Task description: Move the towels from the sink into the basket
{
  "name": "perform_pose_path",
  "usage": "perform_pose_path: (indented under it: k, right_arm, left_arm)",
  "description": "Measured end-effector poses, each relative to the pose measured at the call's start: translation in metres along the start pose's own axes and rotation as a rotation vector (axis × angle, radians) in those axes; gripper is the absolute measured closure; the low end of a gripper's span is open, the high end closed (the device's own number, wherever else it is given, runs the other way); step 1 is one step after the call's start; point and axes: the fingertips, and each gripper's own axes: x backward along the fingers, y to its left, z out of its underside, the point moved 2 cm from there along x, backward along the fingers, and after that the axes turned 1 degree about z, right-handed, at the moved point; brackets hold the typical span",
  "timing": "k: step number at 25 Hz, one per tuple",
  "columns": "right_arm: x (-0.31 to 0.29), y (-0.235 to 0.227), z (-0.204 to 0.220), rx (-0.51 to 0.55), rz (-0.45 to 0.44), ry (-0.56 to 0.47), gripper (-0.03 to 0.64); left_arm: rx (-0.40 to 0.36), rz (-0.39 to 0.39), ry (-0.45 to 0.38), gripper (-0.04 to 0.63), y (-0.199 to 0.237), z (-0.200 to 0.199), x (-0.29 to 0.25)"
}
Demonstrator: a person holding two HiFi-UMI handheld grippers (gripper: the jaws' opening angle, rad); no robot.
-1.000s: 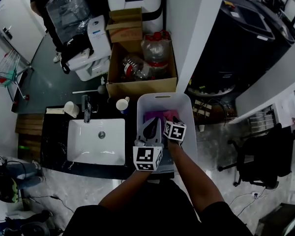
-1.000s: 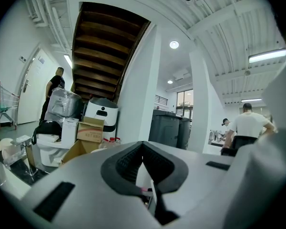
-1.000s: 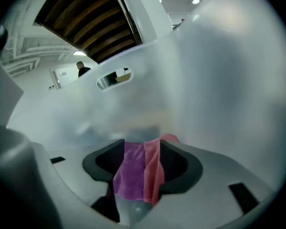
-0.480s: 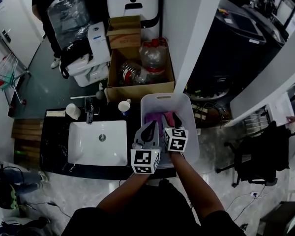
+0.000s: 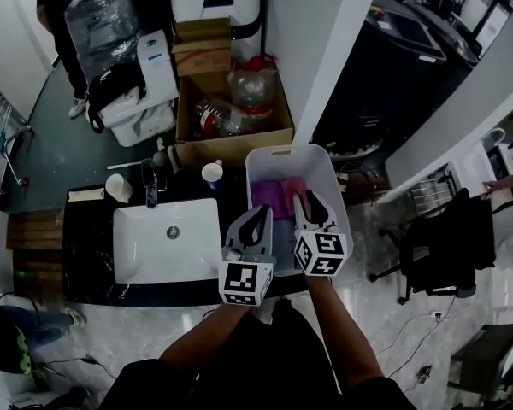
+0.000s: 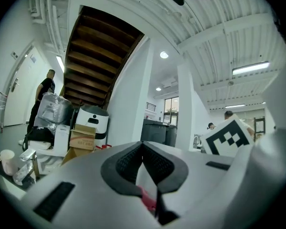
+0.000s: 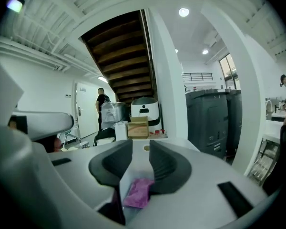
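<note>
Office-like work hall: sink counter (image 5: 90,246) beside a white pillar (image 5: 312,49), wooden staircase (image 6: 100,56) overhead, cardboard boxes (image 5: 198,58), office chair (image 5: 445,250).

A white pillar (image 5: 312,49) stands beside a cardboard box (image 5: 231,148); wooden stair underside (image 6: 97,56) overhead, office chair (image 5: 449,250) right

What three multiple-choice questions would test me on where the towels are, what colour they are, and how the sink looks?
1. Where do the towels lie?
A in a drawer
B in the basket
C on a shelf
2. What colour are the towels?
A green
B white
C pink and purple
3. The sink is:
A bare
B full of towels
C covered by a lid

Answers: 1 B, the basket's white walls surround them. 2 C, one shows pink and one purple. 3 A, only the drain shows in its white basin.
</note>
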Motion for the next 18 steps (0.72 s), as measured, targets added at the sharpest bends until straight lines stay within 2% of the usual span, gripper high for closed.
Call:
perform_pose_path:
  k: [7, 11, 18]
  right_arm:
    - [0.047, 0.025, -0.028, -0.016, -0.066, -0.053, 0.574]
    - [0.069, 0.034, -0.028, -0.074, -0.115, -0.053, 0.591]
    - [0.118, 0.043, -0.018, 0.003, -0.191, -0.07, 0.592]
  left_arm:
    - [0.076, 0.027, 0.009, 0.592, -0.003, 0.004, 0.021]
    - [0.055, 0.019, 0.006, 0.592, -0.018, 0.002, 0.032]
    - [0.007, -0.044, -0.03, 0.592, -0.049, -0.003, 0.062]
